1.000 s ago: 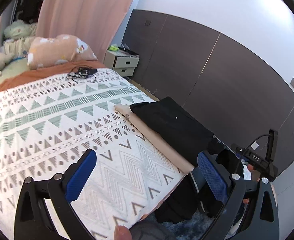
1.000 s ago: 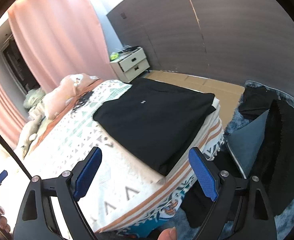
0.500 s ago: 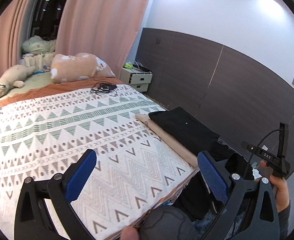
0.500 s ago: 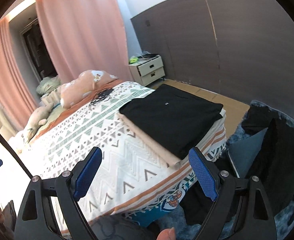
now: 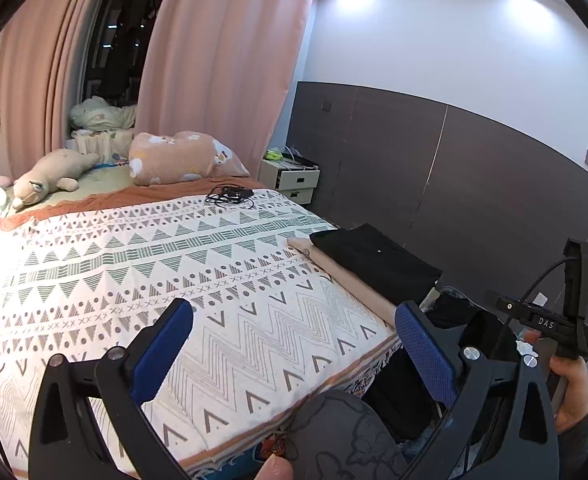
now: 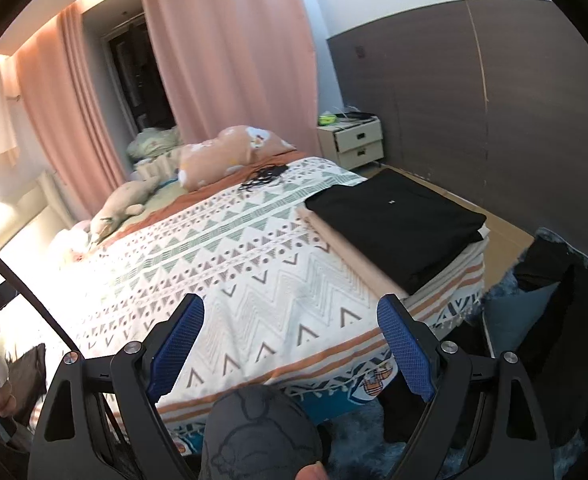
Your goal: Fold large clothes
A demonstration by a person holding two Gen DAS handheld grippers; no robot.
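A folded black garment (image 6: 397,220) lies on top of a folded beige garment (image 6: 345,258) at the right corner of the bed. The left wrist view shows the same stack, black garment (image 5: 373,260) over beige garment (image 5: 349,280). My left gripper (image 5: 294,346) hangs open above the foot of the bed, well short of the stack, with nothing between its blue pads. My right gripper (image 6: 292,344) is also open and empty, to the near left of the stack. A heap of dark clothes (image 6: 545,300) lies on the floor to the right of the bed.
The bed (image 6: 254,264) has a white cover with a triangle pattern. A peach pillow (image 6: 222,156), a plush toy (image 6: 122,208) and black cables (image 6: 262,178) lie at its far end. A nightstand (image 6: 351,140) stands by the dark wall. A person's knee (image 6: 254,432) is below the grippers.
Both grippers have drawn back from the bed and tipped upward, so the folded stack looks smaller and farther off. Both stay open and empty.
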